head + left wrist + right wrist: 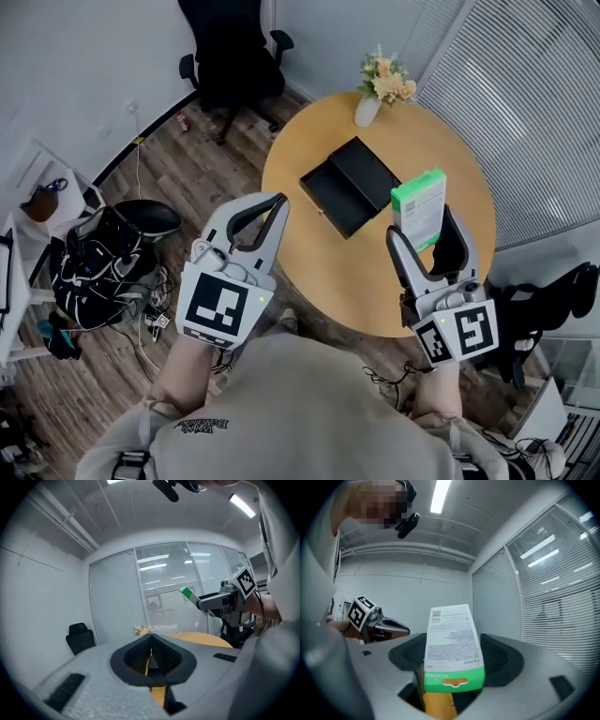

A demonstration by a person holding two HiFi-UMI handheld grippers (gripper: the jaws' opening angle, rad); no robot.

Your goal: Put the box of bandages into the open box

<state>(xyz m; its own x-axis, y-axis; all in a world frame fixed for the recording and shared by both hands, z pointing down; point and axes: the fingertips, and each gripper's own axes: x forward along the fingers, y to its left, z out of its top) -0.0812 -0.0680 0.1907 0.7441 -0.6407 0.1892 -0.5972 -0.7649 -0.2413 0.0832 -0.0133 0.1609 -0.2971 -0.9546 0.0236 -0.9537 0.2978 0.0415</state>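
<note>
The box of bandages [419,207], white with green ends, stands upright between the jaws of my right gripper [422,231], which is shut on it above the near right part of the round wooden table [309,277]. In the right gripper view the box [452,648] fills the gap of the gripper [452,667]. The open black box [348,186] lies flat mid-table, to the left of and beyond the held box. My left gripper [275,202] hovers shut and empty over the table's near left edge; its jaws [151,639] meet.
A white vase of flowers [369,105] stands at the table's far edge. A black office chair [230,52] sits beyond the table. A black bag [94,255] and cables lie on the wooden floor at left. Window blinds [534,103] close off the right side.
</note>
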